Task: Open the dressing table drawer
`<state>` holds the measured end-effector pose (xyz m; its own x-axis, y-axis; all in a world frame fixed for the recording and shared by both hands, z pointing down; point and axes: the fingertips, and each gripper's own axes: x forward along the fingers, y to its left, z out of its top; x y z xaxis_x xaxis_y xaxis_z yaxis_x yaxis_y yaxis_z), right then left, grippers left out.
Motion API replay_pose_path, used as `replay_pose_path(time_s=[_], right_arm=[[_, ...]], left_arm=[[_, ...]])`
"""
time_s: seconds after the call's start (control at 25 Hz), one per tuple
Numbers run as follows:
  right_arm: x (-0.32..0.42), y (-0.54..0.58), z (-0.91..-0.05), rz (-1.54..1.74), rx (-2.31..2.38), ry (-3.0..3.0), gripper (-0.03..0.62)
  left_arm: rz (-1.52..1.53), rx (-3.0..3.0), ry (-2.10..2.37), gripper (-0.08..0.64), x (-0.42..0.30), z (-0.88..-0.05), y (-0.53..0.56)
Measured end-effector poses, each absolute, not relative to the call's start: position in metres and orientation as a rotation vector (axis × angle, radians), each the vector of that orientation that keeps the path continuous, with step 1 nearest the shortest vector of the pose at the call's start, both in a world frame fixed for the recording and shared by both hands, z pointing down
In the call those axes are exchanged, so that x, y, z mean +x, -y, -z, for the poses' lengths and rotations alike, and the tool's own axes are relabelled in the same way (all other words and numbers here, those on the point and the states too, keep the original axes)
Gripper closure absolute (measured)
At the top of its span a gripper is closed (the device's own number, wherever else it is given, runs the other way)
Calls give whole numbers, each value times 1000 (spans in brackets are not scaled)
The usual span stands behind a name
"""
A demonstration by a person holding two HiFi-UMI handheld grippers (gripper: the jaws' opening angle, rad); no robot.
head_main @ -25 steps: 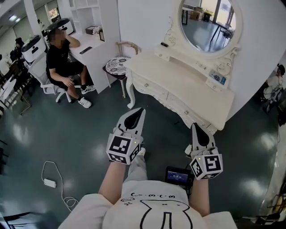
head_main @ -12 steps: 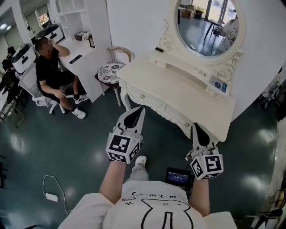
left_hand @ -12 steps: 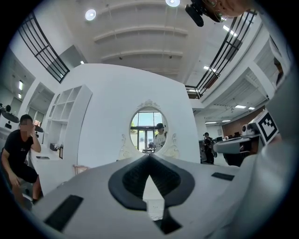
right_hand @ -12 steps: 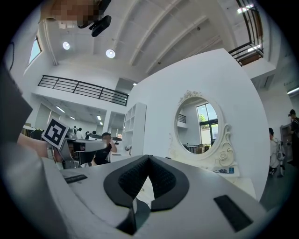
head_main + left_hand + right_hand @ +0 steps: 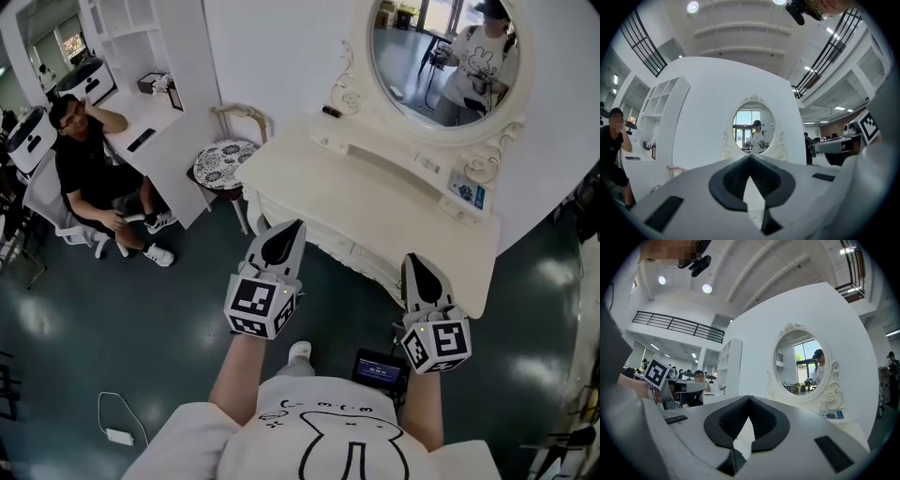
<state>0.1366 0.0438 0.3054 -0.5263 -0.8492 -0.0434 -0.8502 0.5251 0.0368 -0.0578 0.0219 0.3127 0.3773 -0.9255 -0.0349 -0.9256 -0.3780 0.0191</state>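
Observation:
The cream dressing table (image 5: 375,202) with its oval mirror (image 5: 441,56) stands straight ahead. Its drawer fronts (image 5: 330,242) show just under the front edge, between my two grippers. My left gripper (image 5: 292,227) is held level with its jaws together and empty, its tip just short of the table's front left part. My right gripper (image 5: 411,259) is also shut and empty, close to the front edge further right. In the left gripper view the shut left gripper (image 5: 750,156) points at the mirror (image 5: 752,129). The right gripper (image 5: 750,398) shows the mirror (image 5: 806,366) to its right.
A stool with a patterned seat (image 5: 225,155) stands at the table's left end. A person sits (image 5: 89,173) at a white desk (image 5: 155,117) further left. A small blue-labelled box (image 5: 466,191) lies on the table top. A cable with an adapter (image 5: 117,436) lies on the floor.
Both grippers have moved forward toward the dressing table, which now lies closer and lower in view. The holder's reflection has come into the mirror. Jaws stay shut.

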Motion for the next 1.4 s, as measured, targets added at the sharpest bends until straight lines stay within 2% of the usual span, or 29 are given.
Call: replay_pose_path(time_s=[0.68,1.4], right_arm=[[81,55,-310,-71,-1619,-2714,571],[72,129,-330,7,-1608,-2717,571]], left_arm=[[-34,-2691,-1658,549,-109,-318,92],[18,-2704,-1702,549,-121,-341,160]])
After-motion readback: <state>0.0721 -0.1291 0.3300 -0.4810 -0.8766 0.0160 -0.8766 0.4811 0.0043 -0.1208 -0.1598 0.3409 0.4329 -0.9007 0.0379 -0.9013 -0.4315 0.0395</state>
